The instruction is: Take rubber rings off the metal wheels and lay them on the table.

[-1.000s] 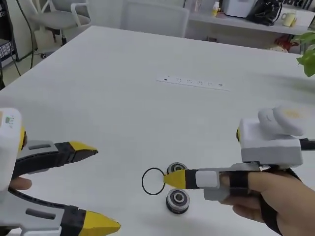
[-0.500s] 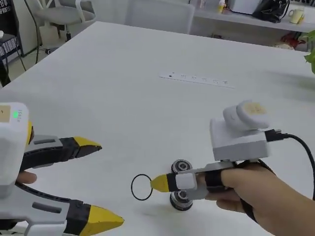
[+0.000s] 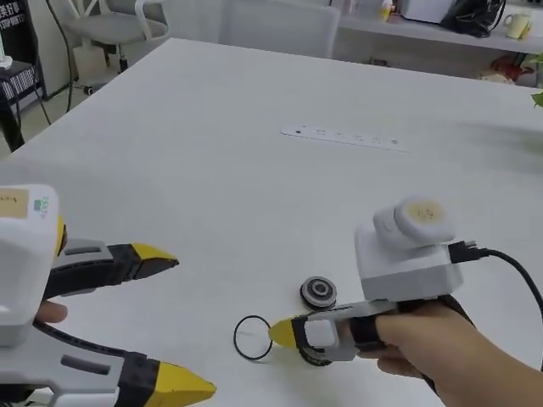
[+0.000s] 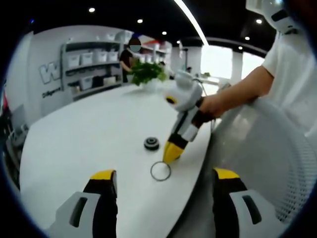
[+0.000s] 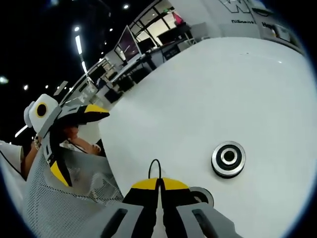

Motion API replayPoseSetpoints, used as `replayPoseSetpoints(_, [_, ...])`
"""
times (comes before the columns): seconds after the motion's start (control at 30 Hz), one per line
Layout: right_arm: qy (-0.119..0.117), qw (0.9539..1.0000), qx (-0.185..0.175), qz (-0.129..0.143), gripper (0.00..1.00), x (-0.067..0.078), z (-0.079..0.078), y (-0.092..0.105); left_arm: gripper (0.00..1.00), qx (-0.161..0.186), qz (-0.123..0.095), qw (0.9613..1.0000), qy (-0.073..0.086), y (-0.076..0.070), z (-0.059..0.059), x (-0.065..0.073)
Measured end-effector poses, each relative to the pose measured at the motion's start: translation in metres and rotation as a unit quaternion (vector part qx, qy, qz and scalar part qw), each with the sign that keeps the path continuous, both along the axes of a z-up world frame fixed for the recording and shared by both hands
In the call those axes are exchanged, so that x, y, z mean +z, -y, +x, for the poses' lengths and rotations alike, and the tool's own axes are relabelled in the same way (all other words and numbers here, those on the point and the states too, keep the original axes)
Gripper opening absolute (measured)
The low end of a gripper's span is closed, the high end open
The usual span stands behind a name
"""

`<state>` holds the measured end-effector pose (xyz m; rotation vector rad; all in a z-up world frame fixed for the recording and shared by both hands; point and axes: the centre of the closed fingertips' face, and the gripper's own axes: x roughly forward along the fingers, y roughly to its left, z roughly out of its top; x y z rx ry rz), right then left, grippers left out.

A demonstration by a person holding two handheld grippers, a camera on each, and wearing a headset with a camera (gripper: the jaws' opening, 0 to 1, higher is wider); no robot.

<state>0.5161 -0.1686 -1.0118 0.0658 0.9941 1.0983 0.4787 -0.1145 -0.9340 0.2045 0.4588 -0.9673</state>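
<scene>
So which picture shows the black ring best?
The left gripper view: the ring shows as a whole circle on the table. In the head view the right tool covers its edge; the right gripper view catches just an arc.

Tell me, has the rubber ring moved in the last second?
Yes. The rubber ring has slid left, away from the far metal wheel, pinched in the shut right gripper.

Office: swivel chair (image 3: 106, 25), long white table (image 3: 237, 127), shelves (image 4: 91, 67) of bins.
</scene>
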Motion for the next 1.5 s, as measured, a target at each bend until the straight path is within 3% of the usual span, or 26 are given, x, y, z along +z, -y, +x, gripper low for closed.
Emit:
replayPoseSetpoints(0.2, [0.025, 0.9996, 0.0, -0.01, 0.0, -0.001, 0.006, 0.004, 0.8, 0.006, 0.001, 1.0, -0.003, -0.002, 0.001, -0.002])
replayPoseSetpoints(0.4, [0.024, 0.9997, 0.001, -0.008, 0.03, 0.0, 0.006, 0.004, 0.79, 0.01, 0.006, 0.9999, -0.005, -0.004, 0.002, -0.003])
replayPoseSetpoints(0.6, [0.045, 0.9987, 0.015, -0.021, 0.07, 0.002, 0.007, 0.004, 0.79, 0.014, 0.01, 0.9998, -0.005, -0.006, 0.003, -0.004])
replayPoseSetpoints(0.7, [0.067, 0.9967, 0.027, -0.037, 0.07, 0.003, 0.009, 0.007, 0.79, 0.014, 0.011, 0.9998, -0.006, -0.005, 0.003, -0.005])
replayPoseSetpoints(0.9, [0.073, 0.9969, 0.023, -0.02, 0.11, 0.014, 0.012, 0.008, 0.78, 0.013, 0.018, 0.9997, -0.007, -0.005, 0.002, -0.006])
replayPoseSetpoints(1.13, [0.099, 0.9948, 0.018, -0.014, 0.13, 0.029, 0.017, 0.017, 0.78, 0.017, 0.026, 0.9995, -0.007, -0.007, 0.002, -0.007])
replayPoseSetpoints(1.2, [0.117, 0.9928, 0.023, -0.014, 0.14, 0.034, 0.019, 0.02, 0.79, 0.018, 0.027, 0.9994, -0.006, -0.007, 0.003, -0.007])
replayPoseSetpoints(1.33, [0.13, 0.9911, 0.03, 0.001, 0.17, 0.047, 0.021, 0.024, 0.8, 0.024, 0.035, 0.9991, 0.0, -0.008, 0.005, -0.003])
replayPoseSetpoints(1.4, [0.141, 0.9894, 0.033, 0.012, 0.19, 0.055, 0.021, 0.025, 0.83, 0.018, 0.036, 0.9991, 0.011, -0.005, 0.006, 0.003])
replayPoseSetpoints(1.5, [0.147, 0.9883, 0.026, 0.03, 0.21, 0.063, 0.023, 0.028, 0.83, 0.016, 0.036, 0.9992, 0.009, 0.001, 0.006, 0.009])
